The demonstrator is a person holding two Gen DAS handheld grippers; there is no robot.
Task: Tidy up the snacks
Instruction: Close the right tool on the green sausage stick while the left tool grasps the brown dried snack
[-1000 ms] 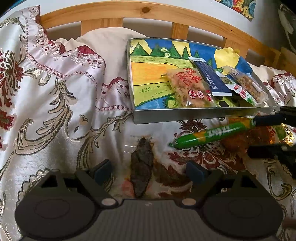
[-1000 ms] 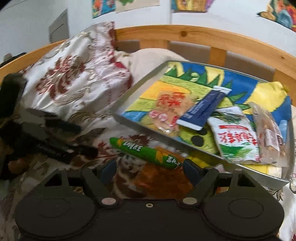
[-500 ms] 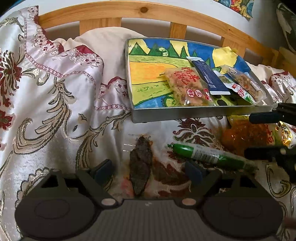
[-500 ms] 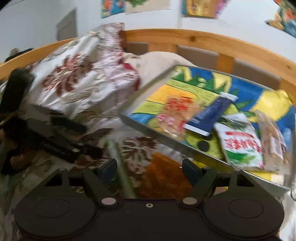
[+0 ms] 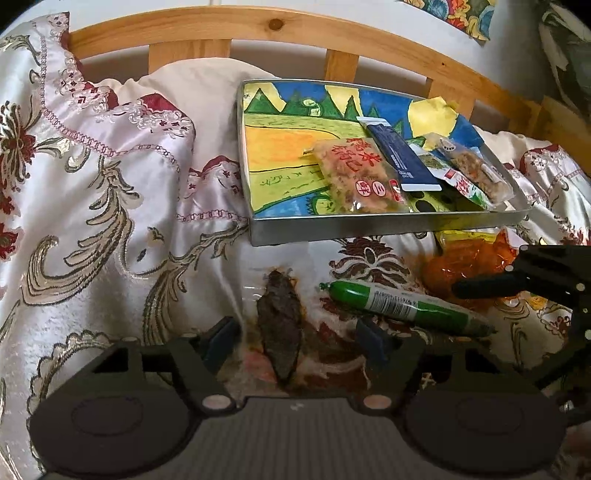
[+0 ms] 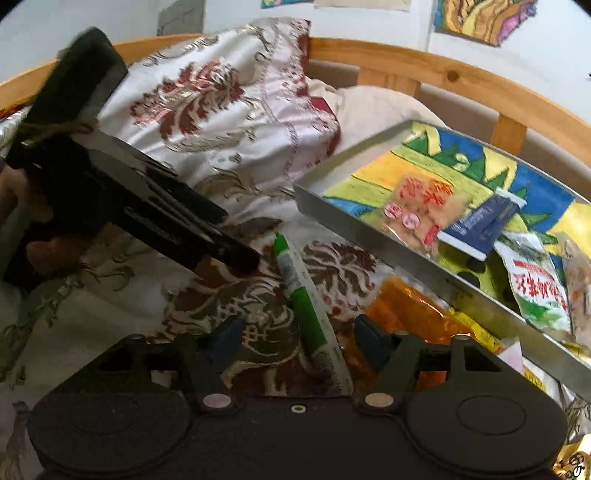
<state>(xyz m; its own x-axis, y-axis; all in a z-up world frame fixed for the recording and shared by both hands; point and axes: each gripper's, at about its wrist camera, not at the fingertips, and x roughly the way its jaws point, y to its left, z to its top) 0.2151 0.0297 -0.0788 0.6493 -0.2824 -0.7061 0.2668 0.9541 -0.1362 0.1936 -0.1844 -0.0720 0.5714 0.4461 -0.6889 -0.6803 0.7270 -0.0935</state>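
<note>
A clear pack with a dark dried snack lies on the flowered bedspread between the fingers of my left gripper. Its jaws are closing, and the pads stand apart from the pack. Just right of it lies a green sausage stick, loose on the cloth. In the right wrist view the green sausage stick runs lengthwise between the closing fingers of my right gripper, untouched by the pads. The metal tray with a painted bottom holds several snack packs.
An orange pack lies on the bedspread against the tray's near rim. A wooden bed rail runs behind the tray, with a pillow at the back left. A person's hand holds the left gripper.
The green sausage stick has dropped from beside the right gripper's fingers onto the bedspread. My right gripper has swung over it. Both pairs of fingers have narrowed.
</note>
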